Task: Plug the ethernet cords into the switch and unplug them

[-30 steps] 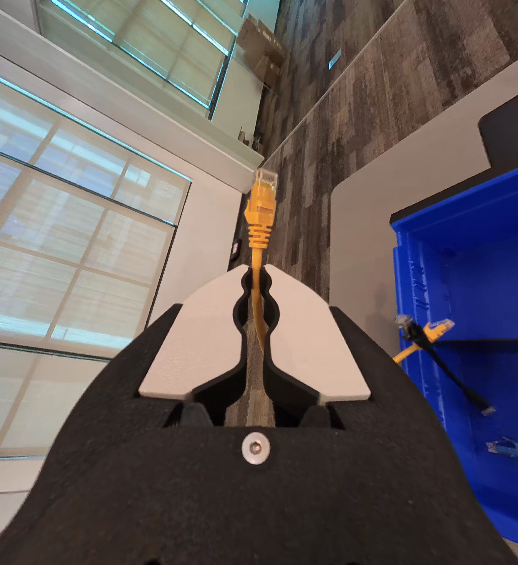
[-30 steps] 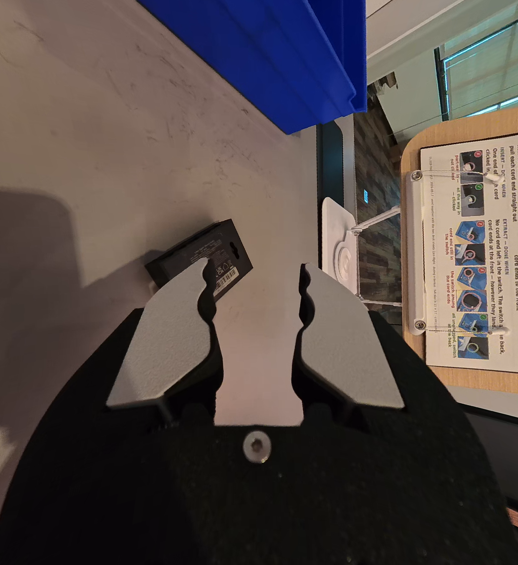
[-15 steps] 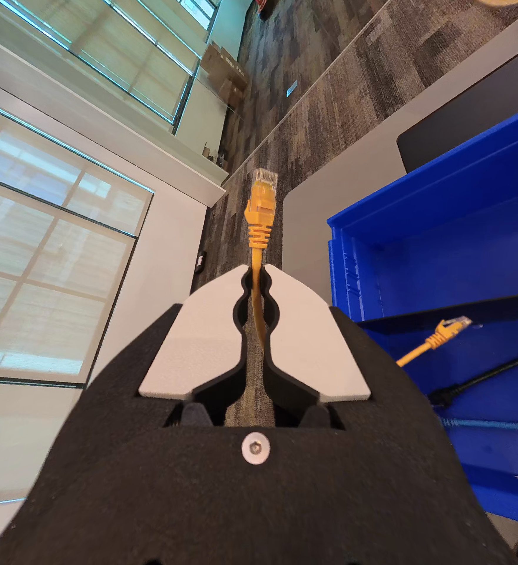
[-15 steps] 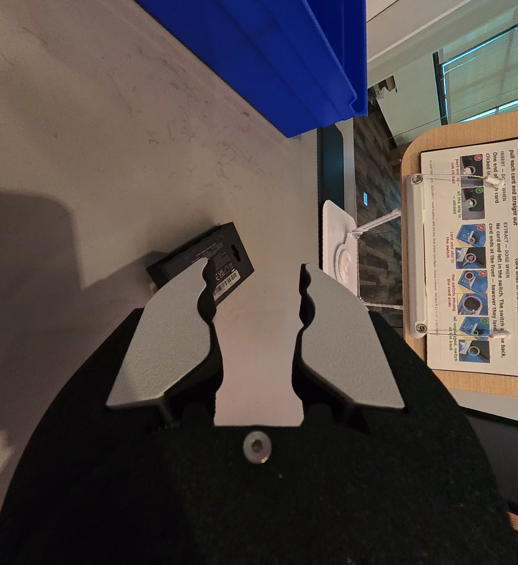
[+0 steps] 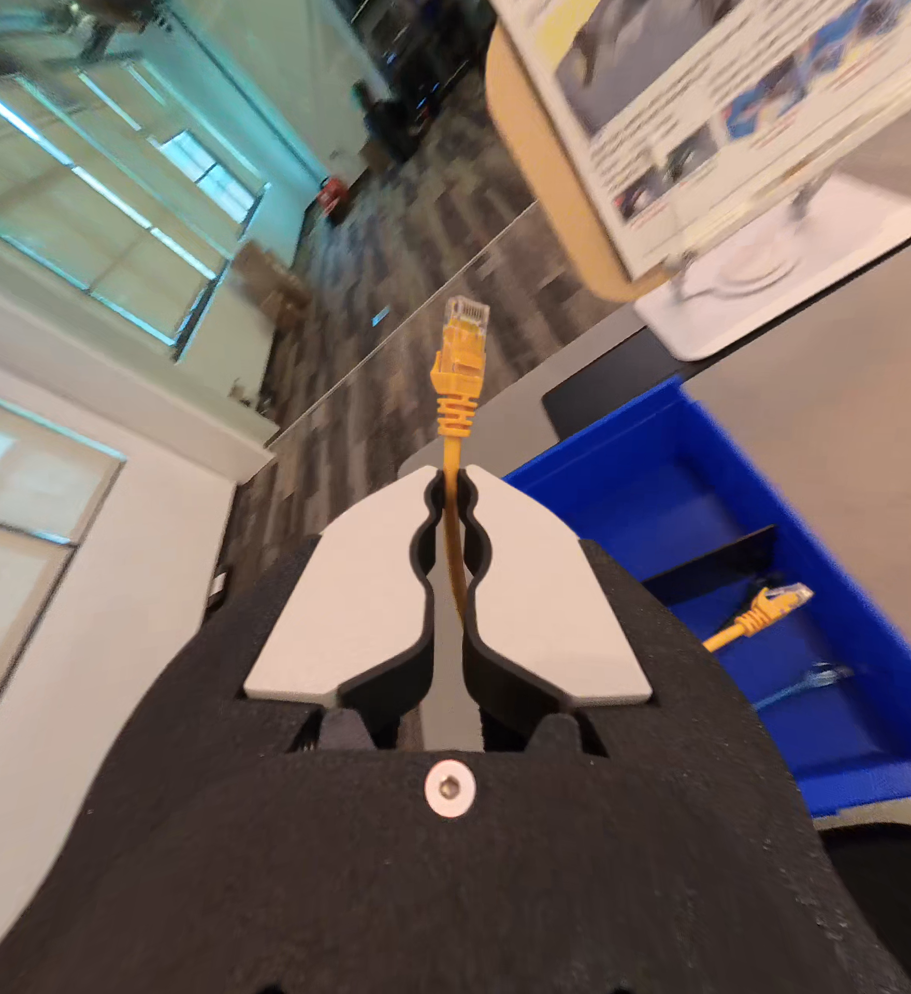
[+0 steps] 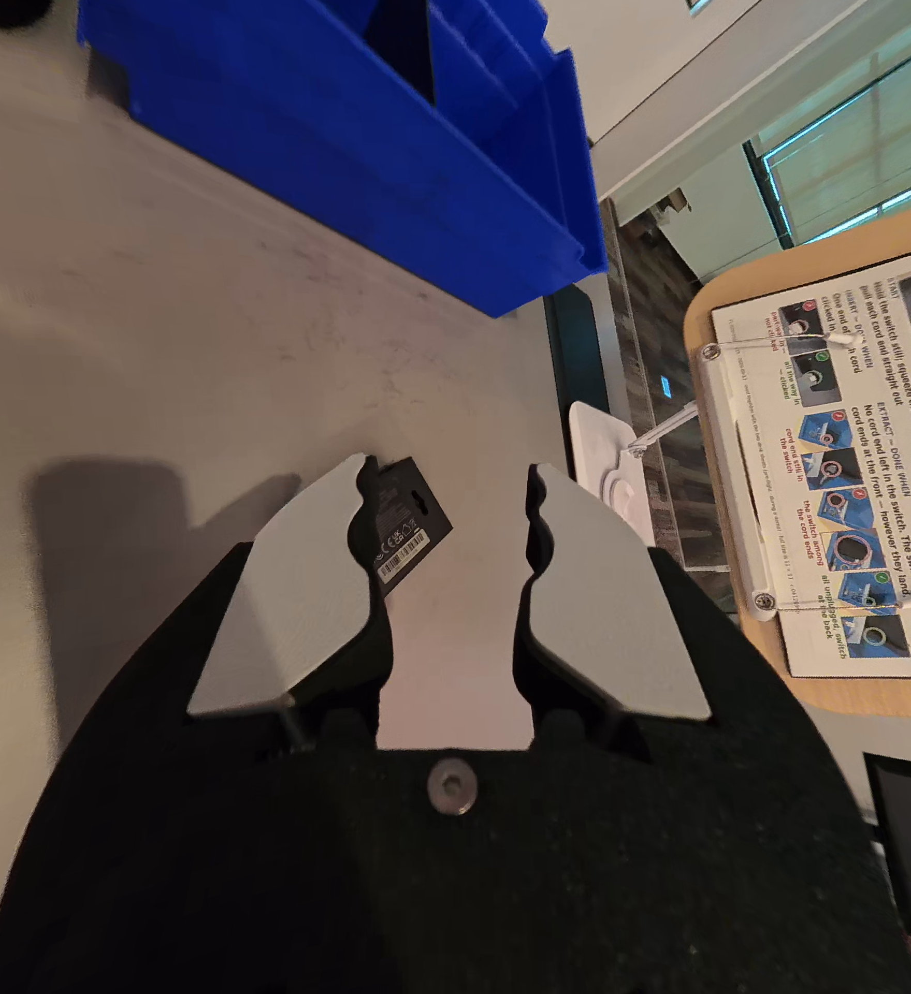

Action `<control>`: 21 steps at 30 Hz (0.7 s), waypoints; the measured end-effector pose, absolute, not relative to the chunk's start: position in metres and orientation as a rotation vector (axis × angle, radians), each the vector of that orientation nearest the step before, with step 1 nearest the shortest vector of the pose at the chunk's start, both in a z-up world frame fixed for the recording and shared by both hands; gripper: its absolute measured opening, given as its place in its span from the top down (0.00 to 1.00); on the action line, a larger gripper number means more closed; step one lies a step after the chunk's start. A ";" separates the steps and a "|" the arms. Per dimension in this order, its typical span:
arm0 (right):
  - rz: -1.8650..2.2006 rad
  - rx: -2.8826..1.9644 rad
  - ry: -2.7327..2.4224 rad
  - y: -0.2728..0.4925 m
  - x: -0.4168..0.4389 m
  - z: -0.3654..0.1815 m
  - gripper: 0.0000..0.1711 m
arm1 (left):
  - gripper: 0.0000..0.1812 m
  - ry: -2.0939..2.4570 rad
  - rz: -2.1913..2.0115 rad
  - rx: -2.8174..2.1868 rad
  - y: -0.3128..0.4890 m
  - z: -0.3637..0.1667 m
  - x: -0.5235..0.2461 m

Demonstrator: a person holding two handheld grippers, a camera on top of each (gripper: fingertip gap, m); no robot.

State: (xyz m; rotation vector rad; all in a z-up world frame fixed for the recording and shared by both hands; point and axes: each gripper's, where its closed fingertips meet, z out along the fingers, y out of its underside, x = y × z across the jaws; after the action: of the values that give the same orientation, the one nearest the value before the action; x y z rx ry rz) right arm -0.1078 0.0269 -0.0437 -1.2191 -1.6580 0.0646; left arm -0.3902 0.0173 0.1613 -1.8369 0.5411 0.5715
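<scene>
Orange ethernet cord [image 5: 457,387] stands pinched between the fingers of my left gripper [image 5: 449,473], which are closed tight on the thin cable just below its ribbed boot. Its clear plug points straight ahead, away from me, held in the air over the edge of the grey table [image 5: 840,430] with patterned carpet beyond it. Surroundings in this left wrist view are smeared by motion blur.

To the right of my left gripper sits a blue bin [image 5: 657,500], split by a dark divider [image 5: 711,559]. In the nearer compartment lies a second orange cord end [image 5: 765,613], its plug raised and pointing up and to the right. Below it I can make out a blue cord [image 5: 813,683], too blurred to describe further.

My right gripper [image 6: 445,473] is empty, its two pale fingers spread wide apart above the tabletop [image 6: 227,349]. The switch [image 6: 404,527], a small flat black box with a barcode sticker, lies on the table just past my left-hand fingertip, which covers part of it. It sits partly in the gap between the fingers, nearer the left one. I cannot tell whether that finger touches it.

Behind the switch, the blue bin [image 6: 334,134] stands on the table, well apart from it. To the right, a printed instruction sheet [image 6: 846,484] is clipped on a light wooden board [image 6: 711,301], held up by a white stand [image 6: 604,446].
</scene>
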 end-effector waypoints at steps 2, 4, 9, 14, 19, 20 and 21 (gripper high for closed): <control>0.095 -1.212 -1.635 0.025 -0.108 -0.034 0.70 | 0.97 0.584 0.423 -1.818 0.020 0.171 -0.368; 0.140 -1.206 -1.609 0.022 -0.109 -0.024 0.71 | 0.97 0.667 0.221 -1.783 0.023 0.174 -0.336; 0.325 -1.220 -1.481 0.012 -0.108 0.011 0.72 | 0.98 0.724 -0.035 -1.729 0.044 0.160 -0.281; 0.572 -1.370 -1.152 0.019 -0.107 0.065 0.72 | 0.98 0.730 0.069 -1.699 0.062 0.126 -0.239; 0.761 -1.484 -0.828 0.043 -0.124 0.121 0.75 | 0.98 0.671 0.148 -1.679 0.071 0.106 -0.200; 0.760 -1.502 -0.808 0.047 -0.129 0.124 0.74 | 0.98 0.667 0.149 -1.671 0.070 0.103 -0.192; 0.774 -1.520 -0.792 0.049 -0.134 0.126 0.73 | 0.98 0.667 0.161 -1.657 0.070 0.102 -0.184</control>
State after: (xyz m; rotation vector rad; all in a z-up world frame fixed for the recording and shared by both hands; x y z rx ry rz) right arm -0.1338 0.0495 0.1258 -1.5199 -0.7918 0.7741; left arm -0.1839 0.0696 0.1016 -1.6573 0.6671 0.1609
